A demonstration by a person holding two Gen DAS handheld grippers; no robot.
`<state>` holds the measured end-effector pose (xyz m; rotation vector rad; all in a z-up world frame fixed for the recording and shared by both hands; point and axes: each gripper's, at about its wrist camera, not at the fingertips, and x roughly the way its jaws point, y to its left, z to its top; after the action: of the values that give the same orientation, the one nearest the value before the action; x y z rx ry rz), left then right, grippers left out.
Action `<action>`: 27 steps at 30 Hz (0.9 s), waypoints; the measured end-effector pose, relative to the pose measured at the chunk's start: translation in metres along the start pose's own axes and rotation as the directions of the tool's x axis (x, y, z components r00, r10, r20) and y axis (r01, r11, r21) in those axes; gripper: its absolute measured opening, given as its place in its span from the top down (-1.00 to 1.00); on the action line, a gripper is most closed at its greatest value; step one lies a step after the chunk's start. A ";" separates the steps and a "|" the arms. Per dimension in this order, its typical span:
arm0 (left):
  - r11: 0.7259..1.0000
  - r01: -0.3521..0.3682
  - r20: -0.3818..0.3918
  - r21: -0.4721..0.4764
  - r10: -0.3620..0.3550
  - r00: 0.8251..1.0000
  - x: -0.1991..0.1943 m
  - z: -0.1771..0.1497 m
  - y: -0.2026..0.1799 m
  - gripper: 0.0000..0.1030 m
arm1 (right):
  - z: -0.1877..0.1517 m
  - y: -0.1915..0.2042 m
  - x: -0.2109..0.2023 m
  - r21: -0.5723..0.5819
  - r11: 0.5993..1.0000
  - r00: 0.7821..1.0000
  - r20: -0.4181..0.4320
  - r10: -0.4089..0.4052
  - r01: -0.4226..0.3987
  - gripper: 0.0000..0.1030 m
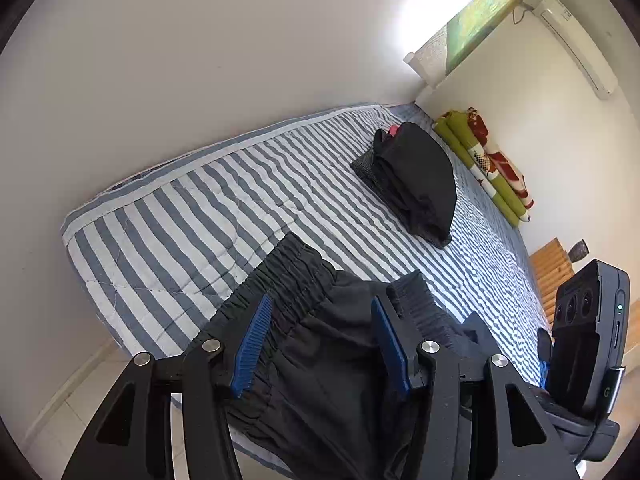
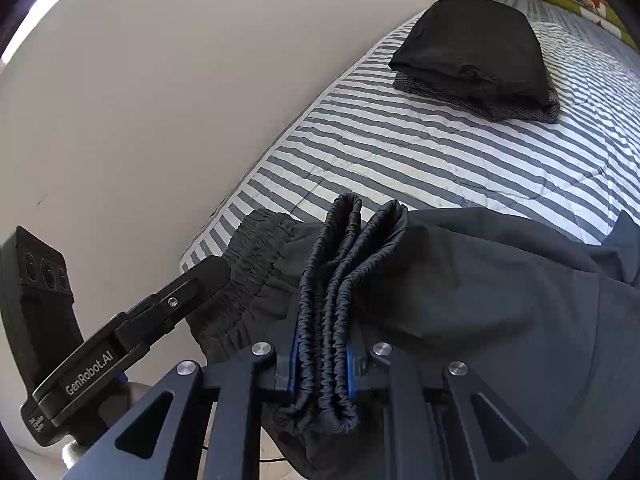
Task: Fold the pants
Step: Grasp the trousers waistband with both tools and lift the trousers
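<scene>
Right wrist view shows your right gripper [image 2: 322,364] clamped on a gathered bunch of the elastic waistband [image 2: 332,300] of the black pants [image 2: 500,312], several folds of it squeezed between the blue pads. The pants themselves lie at the near edge of the striped bed [image 2: 400,160], with part of the cloth hanging off toward you. In the left wrist view your left gripper [image 1: 320,344] stands with its jaws apart, straddling a flatter stretch of the same waistband; the pads do not look pressed on the cloth, so you hold nothing with that side.

Mind the risks from here. With only one side gripped, any lift will likely let the free end sag and twist, and the fold will come out crooked. The bunched elastic in your right gripper is thick and springy, so a layer could slip out if you pull hard. Cloth near the bed edge may slide to the floor. Keep clear of the stack of folded dark clothes [image 2: 476,56] farther up the bed, well apart from the pants, so a wide sweep does not knock it over
</scene>
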<state>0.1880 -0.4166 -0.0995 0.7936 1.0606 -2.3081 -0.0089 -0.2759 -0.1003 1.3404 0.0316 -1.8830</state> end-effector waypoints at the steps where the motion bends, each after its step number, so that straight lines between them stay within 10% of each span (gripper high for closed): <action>1: 1.000 0.002 0.004 0.000 -0.002 1.000 -0.001 0.000 0.000 -0.08 | 0.000 0.002 0.003 -0.005 1.000 1.000 0.000 -0.001 0.001 0.71; 12: 0.999 -0.014 0.040 -0.046 0.016 0.999 -0.008 0.005 0.014 -0.07 | 0.001 0.021 0.033 -0.010 0.997 0.997 -0.025 0.079 -0.079 0.69; 18: 0.998 -0.001 0.053 -0.061 0.004 0.999 -0.010 0.006 0.016 -0.07 | 0.011 0.014 0.041 0.005 0.976 0.972 -0.082 0.219 -0.219 0.15; 27: 1.000 0.020 0.070 0.007 -0.021 0.997 -0.018 0.002 -0.002 -0.07 | 0.019 -0.020 -0.010 0.051 0.948 0.948 -0.033 0.316 -0.314 0.05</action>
<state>0.1990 -0.4144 -0.0854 0.7015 1.0362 -2.3395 -0.0352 -0.2650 -0.0923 1.3272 -0.1951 -1.5939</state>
